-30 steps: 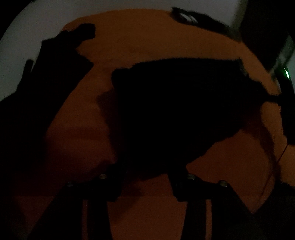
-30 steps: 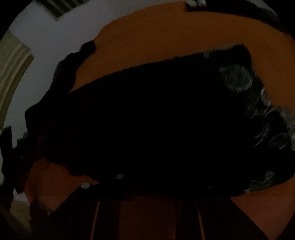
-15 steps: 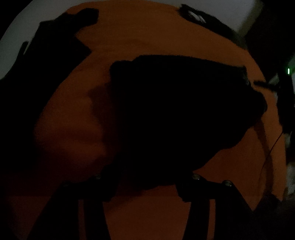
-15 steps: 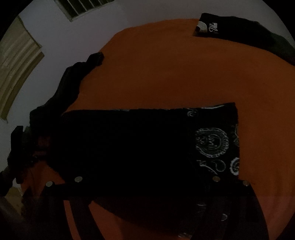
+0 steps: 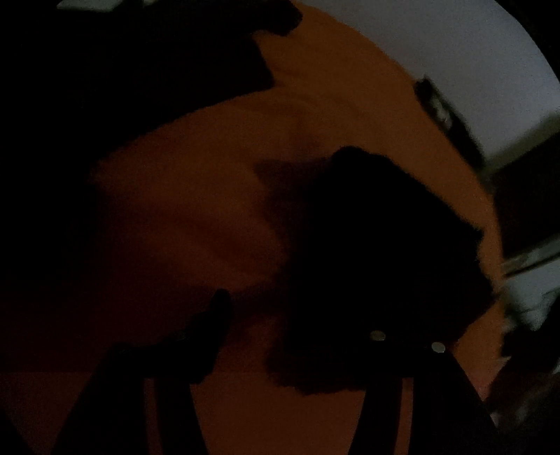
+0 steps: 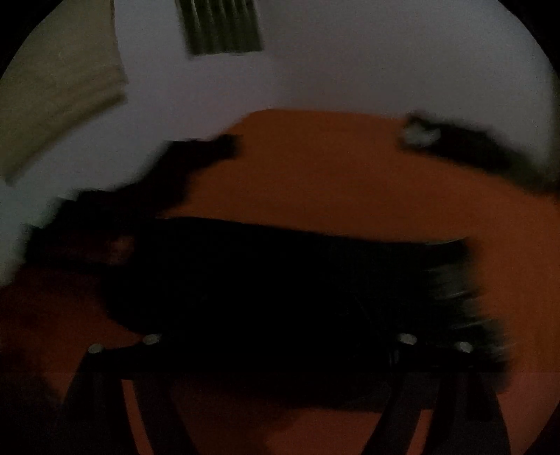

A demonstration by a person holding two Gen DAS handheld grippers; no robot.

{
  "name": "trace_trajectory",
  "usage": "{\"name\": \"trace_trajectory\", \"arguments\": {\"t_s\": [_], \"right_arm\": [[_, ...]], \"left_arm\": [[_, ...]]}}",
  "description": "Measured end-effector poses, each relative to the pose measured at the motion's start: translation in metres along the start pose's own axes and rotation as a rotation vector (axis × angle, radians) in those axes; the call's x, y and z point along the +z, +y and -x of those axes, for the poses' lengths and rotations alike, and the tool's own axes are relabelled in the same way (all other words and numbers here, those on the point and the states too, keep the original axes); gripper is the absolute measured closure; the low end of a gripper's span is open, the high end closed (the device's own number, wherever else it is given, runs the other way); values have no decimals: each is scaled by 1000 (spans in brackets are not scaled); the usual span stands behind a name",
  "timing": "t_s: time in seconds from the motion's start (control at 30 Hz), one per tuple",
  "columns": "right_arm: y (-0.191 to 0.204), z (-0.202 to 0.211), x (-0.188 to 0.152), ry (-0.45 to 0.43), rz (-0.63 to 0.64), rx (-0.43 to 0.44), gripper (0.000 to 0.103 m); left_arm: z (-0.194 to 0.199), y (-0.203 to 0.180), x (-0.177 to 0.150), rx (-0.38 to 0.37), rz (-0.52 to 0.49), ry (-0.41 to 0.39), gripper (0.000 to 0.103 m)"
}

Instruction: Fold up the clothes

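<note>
The scene is very dark. A folded black garment (image 5: 378, 245) lies on the orange bed sheet (image 5: 196, 196), right of centre in the left wrist view. My left gripper (image 5: 290, 332) is open, its left fingertip (image 5: 217, 315) bare over the sheet and its right finger against the garment's near edge. In the right wrist view the same black garment (image 6: 280, 280), white pattern smeared at its right end, lies across the sheet (image 6: 332, 168). My right gripper (image 6: 276, 353) is spread wide at its near edge; whether it pinches cloth is too dark to tell.
A pile of dark clothes (image 5: 140, 70) lies at the left, also in the right wrist view (image 6: 147, 182). Another dark item with a white label (image 6: 472, 147) lies at the sheet's far right edge. A pale wall with a vent (image 6: 224, 28) stands behind.
My left gripper has swung left, so the garment now sits to its right and the left finger is clear of it. My right view has tilted up, showing more wall; both views are motion blurred.
</note>
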State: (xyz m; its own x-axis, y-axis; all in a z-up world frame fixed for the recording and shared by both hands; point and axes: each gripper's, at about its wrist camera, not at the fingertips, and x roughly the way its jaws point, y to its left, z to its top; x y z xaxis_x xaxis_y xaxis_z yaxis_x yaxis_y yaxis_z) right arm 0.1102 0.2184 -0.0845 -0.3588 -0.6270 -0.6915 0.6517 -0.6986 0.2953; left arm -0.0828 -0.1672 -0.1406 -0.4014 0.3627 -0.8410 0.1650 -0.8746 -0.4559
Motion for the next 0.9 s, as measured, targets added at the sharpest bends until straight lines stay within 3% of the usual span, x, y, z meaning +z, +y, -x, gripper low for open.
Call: {"name": "trace_trajectory", "arguments": {"t_s": [0.03,0.17,0.23,0.33,0.37,0.43,0.5,0.53,0.63,0.7,0.9], "right_arm": [[8,-15,1,43,-29,42,97],[23,-53,-10,128,-1,-26,99],[24,-59,-16,149,21,-76,98],[22,-62,-22,151,21,-110,96],[21,-59,-20,132,1,-99,96],[19,-44,-13,43,-30,-105,96],[17,-36,-5,-26,-44,-160,95],[12,-41,-3,-9,-66,-163,95],[0,-77,-10,82,-153,-141,95],[-6,-98,-12,89,-213,-119,95],[-20,-116,-16,53,-335,-40,96]], "left_arm": [[-5,-8,3,-43,-22,8,45],[-40,-41,18,-41,-135,91,36],[-55,-46,23,-47,-116,111,27],[-67,-52,26,-39,-66,109,27],[-65,-57,23,-15,-51,95,29],[-60,-73,18,49,-85,43,61],[-55,-97,14,90,-159,4,75],[-53,-106,13,107,-163,-5,79],[-43,-127,17,114,-108,-5,84],[-28,-152,19,81,-87,-17,84],[-10,-276,27,29,-257,18,84]]}}
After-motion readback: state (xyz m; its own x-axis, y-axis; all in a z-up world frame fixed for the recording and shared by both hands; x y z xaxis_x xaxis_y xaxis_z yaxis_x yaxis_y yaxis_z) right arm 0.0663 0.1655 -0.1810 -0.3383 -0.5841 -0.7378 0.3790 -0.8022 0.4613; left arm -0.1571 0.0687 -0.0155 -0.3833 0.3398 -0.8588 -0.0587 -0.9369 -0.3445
